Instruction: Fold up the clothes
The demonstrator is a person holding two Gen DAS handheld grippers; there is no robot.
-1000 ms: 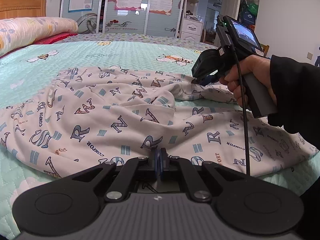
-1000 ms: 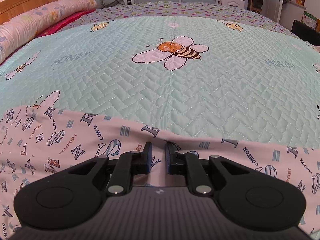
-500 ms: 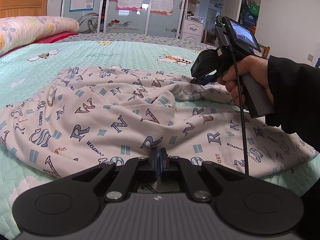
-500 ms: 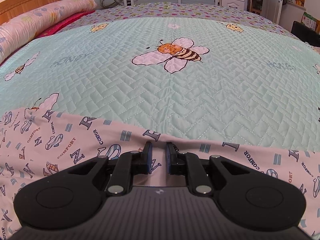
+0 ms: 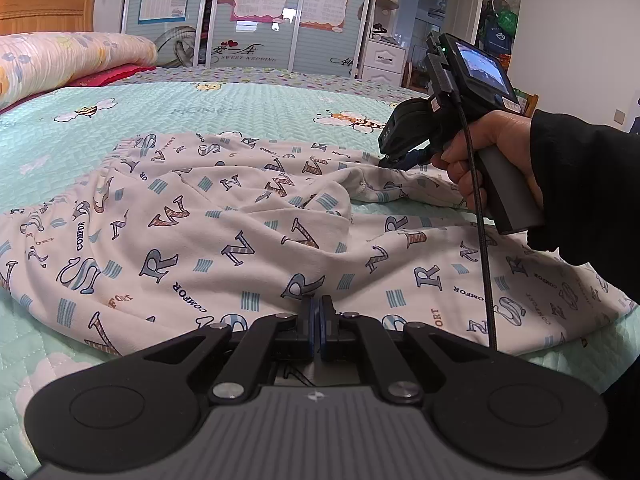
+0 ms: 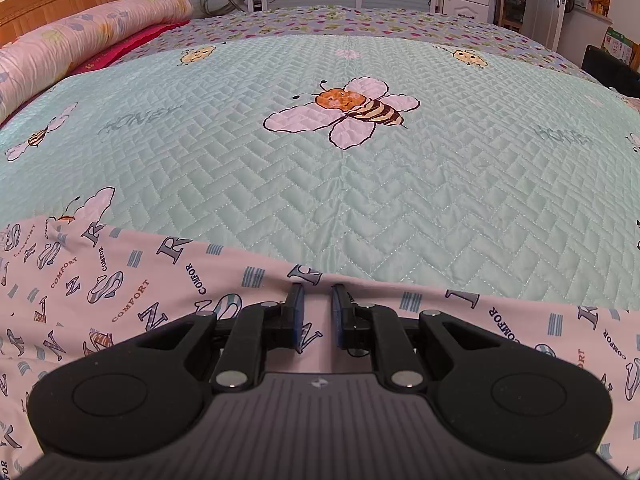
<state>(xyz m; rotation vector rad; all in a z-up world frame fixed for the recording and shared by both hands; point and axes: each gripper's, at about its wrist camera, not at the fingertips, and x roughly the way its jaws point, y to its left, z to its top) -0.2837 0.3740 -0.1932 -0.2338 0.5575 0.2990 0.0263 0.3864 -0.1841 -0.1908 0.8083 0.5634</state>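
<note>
One wide bed (image 6: pixel 360 184), covered in a mint quilt with bees, carries everything. The quilt is slick-looking, so I judge that a hard pull could slide the whole garment across it instead of folding it.

The garment (image 5: pixel 240 240), pale cloth printed with letters, lies rumpled across the near part of the bed, with a deep crease through its middle. If it is folded from here without being smoothed, those wrinkles would likely be trapped inside the fold. If the two held points are lifted unevenly, the edges would probably end up skewed.

A person's hand (image 5: pixel 480 152) holds the right gripper (image 6: pixel 317 308) at the garment's far edge. Its jaws stand a narrow gap apart with cloth showing between them; whether they pinch a fold I cannot tell. A loose hold there could drop that edge mid-fold. The left gripper (image 5: pixel 317 320) is fully closed on the near edge, with the cloth drawn up to its tips. Being thin, the cloth may slip out.

The cable (image 5: pixel 482 248) hanging from the right gripper crosses the cloth and could drag it.

As for containers, the wardrobe (image 5: pixel 260 40) and the chest of drawers (image 5: pixel 382 62) behind the bed are closed, so their contents are unseen.
</note>
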